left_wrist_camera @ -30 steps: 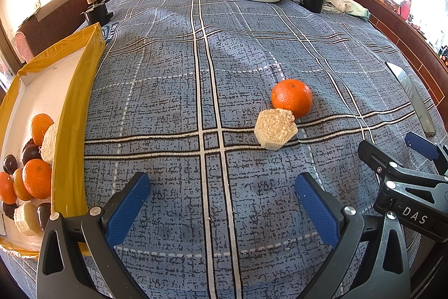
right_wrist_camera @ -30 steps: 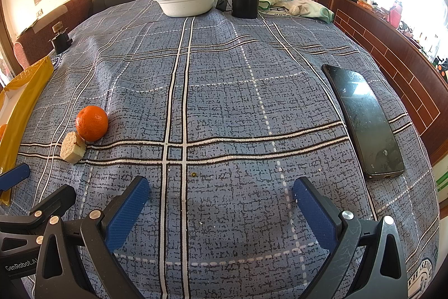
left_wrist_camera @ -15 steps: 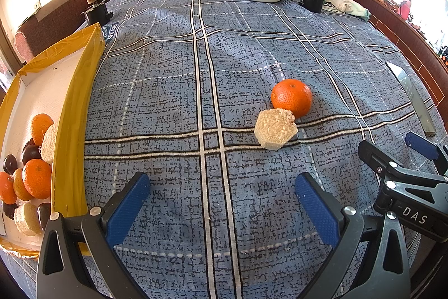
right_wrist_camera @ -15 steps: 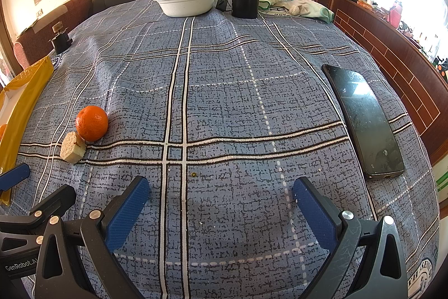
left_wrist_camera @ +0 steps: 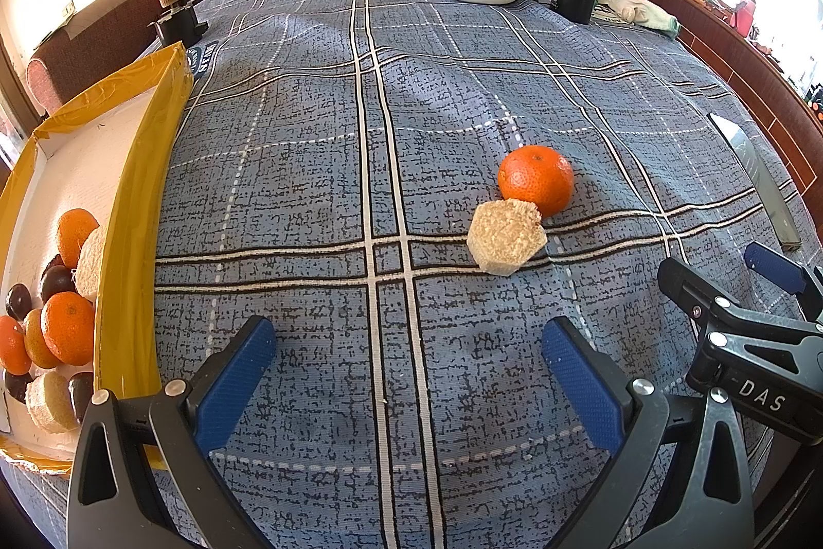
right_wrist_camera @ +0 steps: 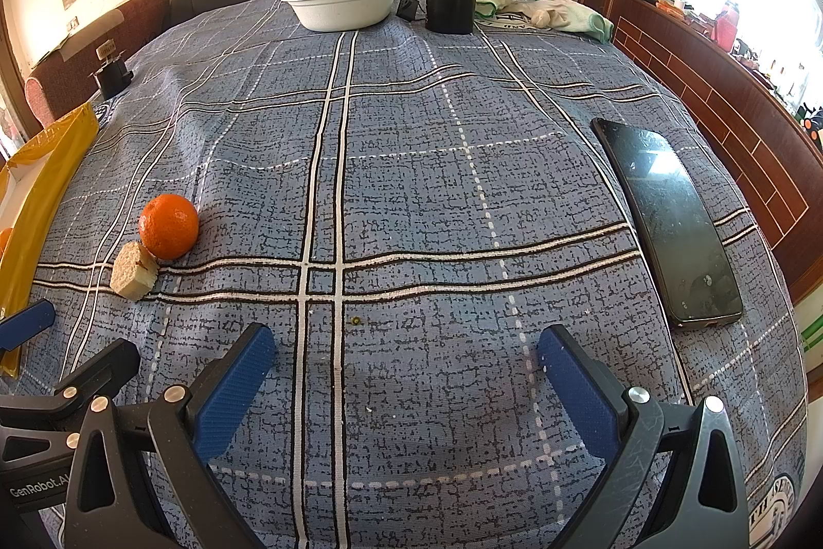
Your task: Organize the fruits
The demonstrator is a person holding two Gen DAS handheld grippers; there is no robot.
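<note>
An orange (left_wrist_camera: 536, 179) (right_wrist_camera: 168, 226) lies on the blue plaid cloth, touching a pale beige hexagonal chunk (left_wrist_camera: 505, 235) (right_wrist_camera: 133, 270) in front of it. A yellow-rimmed box (left_wrist_camera: 131, 209) at the left holds several oranges (left_wrist_camera: 67, 328), dark round fruits (left_wrist_camera: 56, 281) and pale chunks (left_wrist_camera: 50, 400). My left gripper (left_wrist_camera: 409, 374) is open and empty, low over the cloth, short of the orange. My right gripper (right_wrist_camera: 406, 374) is open and empty too, to the right of the fruit; its side shows in the left wrist view (left_wrist_camera: 761, 291).
A black phone (right_wrist_camera: 668, 219) lies on the cloth at the right. At the far edge stand a white bowl of lettuce (right_wrist_camera: 344, 6), a black cup (right_wrist_camera: 451, 9), gloves (right_wrist_camera: 540, 9) and a small black object (left_wrist_camera: 177, 24). A brick-patterned ledge (right_wrist_camera: 720, 127) runs along the right.
</note>
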